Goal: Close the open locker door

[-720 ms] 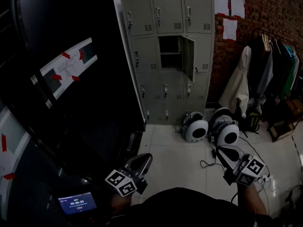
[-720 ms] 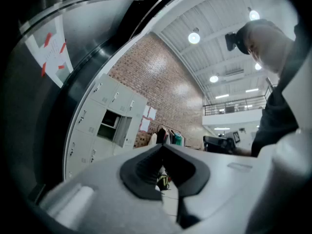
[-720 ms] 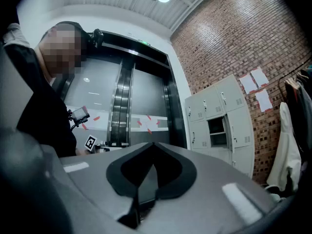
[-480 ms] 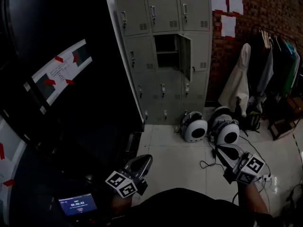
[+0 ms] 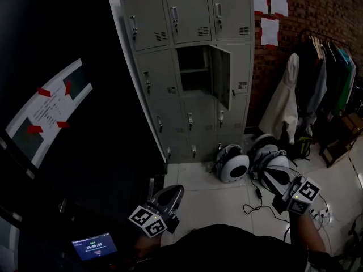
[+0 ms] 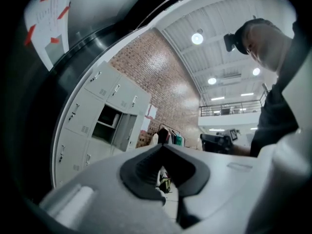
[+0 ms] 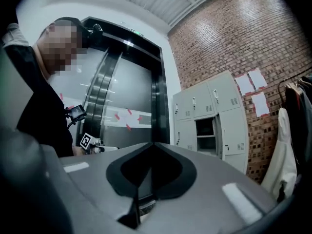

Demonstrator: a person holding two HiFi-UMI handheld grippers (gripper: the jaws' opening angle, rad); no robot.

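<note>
Brick-backed locker bank [image 5: 187, 67] sits well ahead of you; its open door [image 5: 221, 75], upright and hinged right, juts toward you. Your right gripper [image 5: 271, 177] looks nearer than the left gripper [image 5: 169, 196]. Both are pinched together, empty.

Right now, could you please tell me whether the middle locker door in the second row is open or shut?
Open: the locker door swings out to the right, exposing the dark compartment and its shelf.

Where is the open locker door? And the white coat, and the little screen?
Open door [image 5: 221, 75], head view, middle of the door panel.
White coat [image 5: 282, 103], head view, middle of the hanging cloth.
Screen [image 5: 93, 247], head view, middle of its lit face.
</note>
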